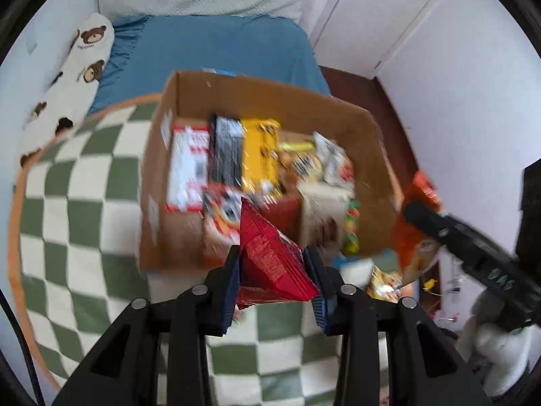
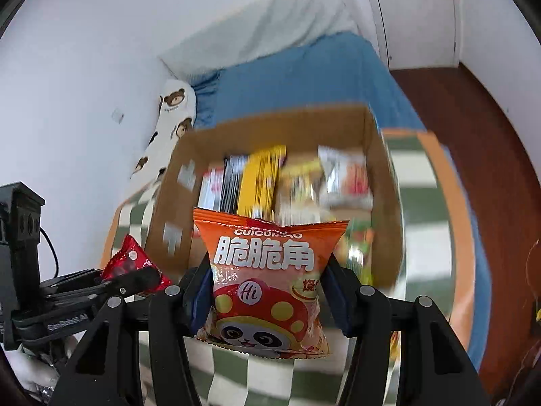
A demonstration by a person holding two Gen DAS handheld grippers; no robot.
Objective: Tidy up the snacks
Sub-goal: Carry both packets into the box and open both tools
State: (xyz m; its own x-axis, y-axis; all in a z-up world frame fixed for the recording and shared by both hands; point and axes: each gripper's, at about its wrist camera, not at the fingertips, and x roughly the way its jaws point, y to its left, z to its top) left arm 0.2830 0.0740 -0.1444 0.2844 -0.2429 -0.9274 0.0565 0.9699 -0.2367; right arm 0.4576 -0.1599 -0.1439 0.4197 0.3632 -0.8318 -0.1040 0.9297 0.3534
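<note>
Left tongs (image 1: 274, 264) pinch a red foil snack packet (image 1: 270, 260); right tongs (image 2: 270, 277) pinch an orange panda-printed crisp bag (image 2: 267, 280), both just before the open brown cardboard box (image 1: 338, 108) of snacks.

Both views bright, even daylight, soft and diffuse — no hard shadows, source not visible. White walls slightly blown out. Strong fisheye bending at the rims, black vignette in all corners. Motion blur smears the cardboard box (image 1: 270, 169) and its contents in both views; packet labels inside unreadable. Checkered blanket (image 1: 84, 220) also streaked toward the near edge of the bed. Sharp by contrast: the red packet (image 1: 270, 260) in the left tool (image 1: 274, 264) and the orange packet (image 2: 267, 280) in the right tool (image 2: 268, 284) — print legible there. Faint glare on foil wrappers.
</note>
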